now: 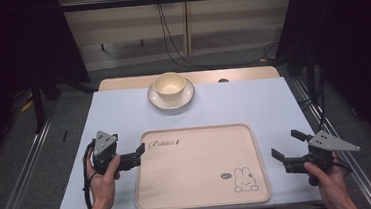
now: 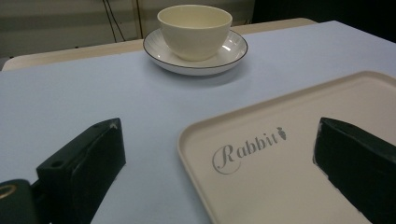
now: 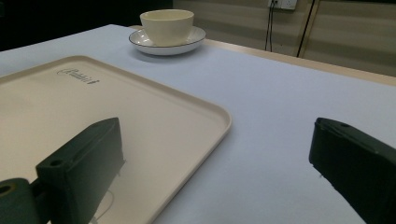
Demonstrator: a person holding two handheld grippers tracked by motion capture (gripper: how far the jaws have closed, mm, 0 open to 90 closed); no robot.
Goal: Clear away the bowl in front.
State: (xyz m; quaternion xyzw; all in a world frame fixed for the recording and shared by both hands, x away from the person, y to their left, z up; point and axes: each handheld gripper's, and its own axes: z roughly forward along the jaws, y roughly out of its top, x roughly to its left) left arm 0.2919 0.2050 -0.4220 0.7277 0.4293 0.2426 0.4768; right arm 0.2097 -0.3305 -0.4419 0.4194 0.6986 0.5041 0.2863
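The tray (image 1: 200, 183) lies in the lower centre of the frame on the table (image 1: 253, 104). The bowl (image 1: 170, 84) sits in the plate (image 1: 188, 95), upper centre, behind the tray. The left gripper (image 1: 136, 156) is at the tray's left edge; the right gripper (image 1: 288, 144) is right of it, apart.

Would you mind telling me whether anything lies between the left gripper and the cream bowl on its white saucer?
Nothing visible does: bare pale-blue tablecloth lies between the open left gripper and the cream bowl on its white saucer.
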